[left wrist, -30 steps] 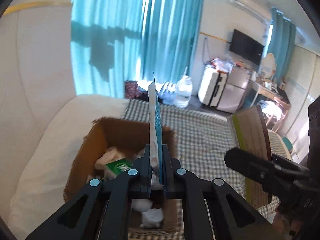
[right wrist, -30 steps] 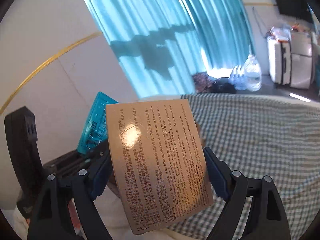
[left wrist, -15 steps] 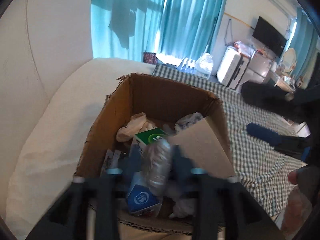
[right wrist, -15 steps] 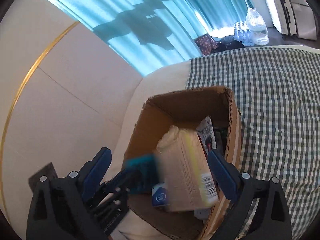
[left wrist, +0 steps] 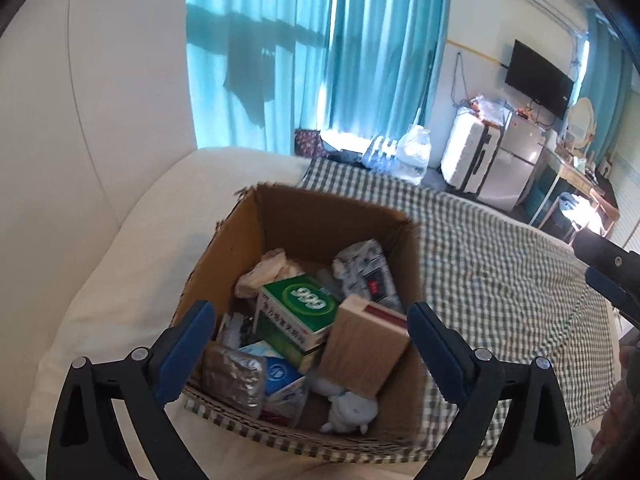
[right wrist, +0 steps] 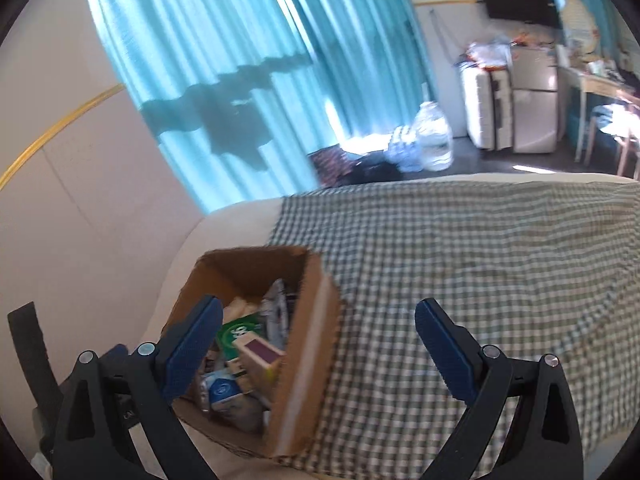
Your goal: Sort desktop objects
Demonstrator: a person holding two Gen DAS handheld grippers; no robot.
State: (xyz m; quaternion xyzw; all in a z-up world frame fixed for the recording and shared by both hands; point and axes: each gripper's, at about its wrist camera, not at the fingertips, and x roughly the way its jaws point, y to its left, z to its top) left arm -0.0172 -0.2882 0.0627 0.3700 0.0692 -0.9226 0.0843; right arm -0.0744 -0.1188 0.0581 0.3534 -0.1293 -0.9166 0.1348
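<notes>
An open cardboard box (left wrist: 332,220) stands on the bed and is full of small packs. In it lie a brown carton with a red stripe (left wrist: 364,352), a green carton (left wrist: 298,304), a silver blister pack (left wrist: 234,376) and a blue-and-white packet (left wrist: 280,376). My left gripper (left wrist: 310,346) hovers over the box, jaws opening wide, nothing between them. My right gripper (right wrist: 320,348) hangs above the right wall of the box (right wrist: 308,360), jaws opening, also with nothing between them. The brown carton (right wrist: 260,354) and the green carton (right wrist: 236,332) show inside.
A green checked cloth (right wrist: 460,260) covers the bed to the right of the box. A white cushion (left wrist: 120,280) runs along the left by the wall. Teal curtains, water bottles, a suitcase and a small fridge stand at the far side.
My left gripper let go of the thin flat pack and my right gripper let go of the brown carton. Both dropped into the box, and both pairs of jaws now stand wide.
</notes>
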